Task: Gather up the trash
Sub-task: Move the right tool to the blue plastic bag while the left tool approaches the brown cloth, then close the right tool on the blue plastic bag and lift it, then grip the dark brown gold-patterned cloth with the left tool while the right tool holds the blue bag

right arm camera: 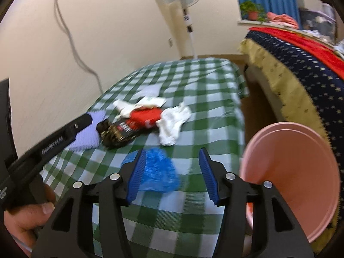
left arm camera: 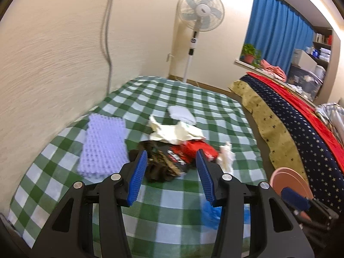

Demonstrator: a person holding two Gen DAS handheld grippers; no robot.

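Right gripper (right arm camera: 172, 174) jaws wide, blue wrapper (right arm camera: 158, 173) on the bench just beside its left finger; left gripper (left arm camera: 171, 175) jaws wide, empty.

Black gripper (left arm camera: 171, 176) frames, ribbed blue pads, silver screws.

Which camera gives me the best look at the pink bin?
The right wrist view: the pink bin fills its lower right, mouth facing the camera. The left wrist view catches only a sliver of it behind the gripper.
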